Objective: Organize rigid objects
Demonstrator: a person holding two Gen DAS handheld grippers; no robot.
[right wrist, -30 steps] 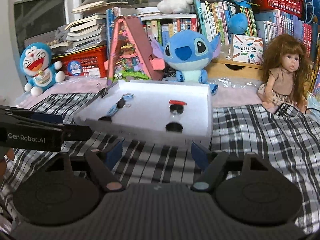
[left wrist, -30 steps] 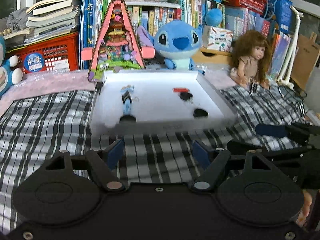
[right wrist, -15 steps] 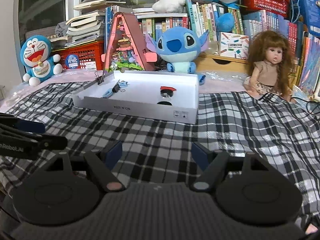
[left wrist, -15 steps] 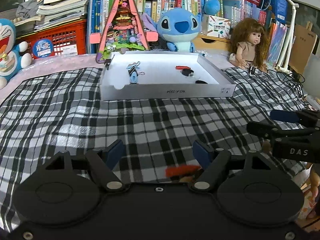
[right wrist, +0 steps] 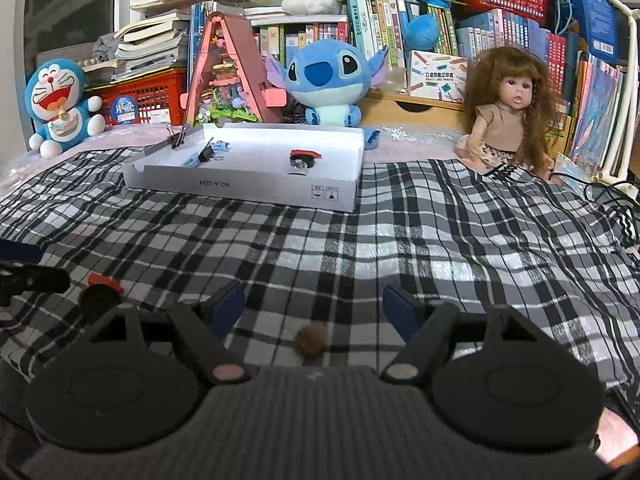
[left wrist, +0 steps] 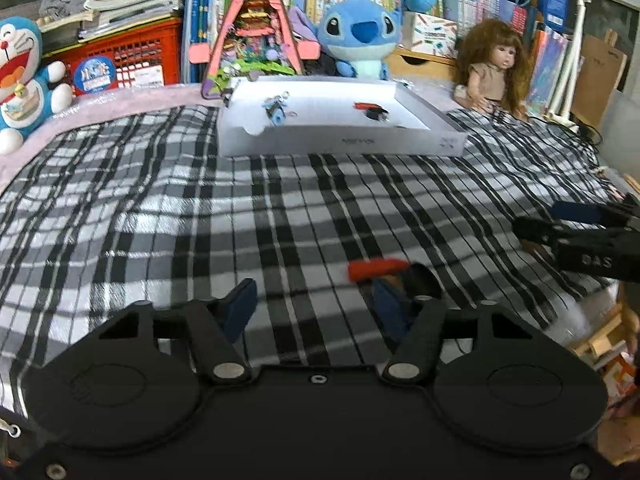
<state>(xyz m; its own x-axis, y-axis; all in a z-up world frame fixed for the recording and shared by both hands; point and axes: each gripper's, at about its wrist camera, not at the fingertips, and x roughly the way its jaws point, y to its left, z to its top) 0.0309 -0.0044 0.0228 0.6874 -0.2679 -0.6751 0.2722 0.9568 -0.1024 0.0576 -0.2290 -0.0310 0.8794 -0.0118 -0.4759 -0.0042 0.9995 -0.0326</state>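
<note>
A white shallow box [left wrist: 340, 146] [right wrist: 240, 188] lies far ahead on the plaid cloth. In it are a blue binder clip [left wrist: 276, 114] [right wrist: 200, 156] and a red-and-black item [left wrist: 370, 109] [right wrist: 304, 158]. A black binder clip [right wrist: 178, 138] sits on its left rim. A red-topped black object [left wrist: 376, 270] [right wrist: 102, 292] lies on the cloth just by my left gripper's right fingertip. A small brown ball [right wrist: 309, 338] lies between my right gripper's fingers. My left gripper [left wrist: 316, 308] is open and empty. My right gripper [right wrist: 314, 308] is open and empty.
Plush toys, a doll [right wrist: 512, 116], a pink triangular toy house [left wrist: 256, 28], red baskets and shelves of books crowd the back. Cables [right wrist: 608, 192] lie at the right. The cloth's edge drops off at the right in the left wrist view.
Both grippers have pulled back from the box toward the near edge of the cloth. The red-topped object and the brown ball have come into view by the fingers.
</note>
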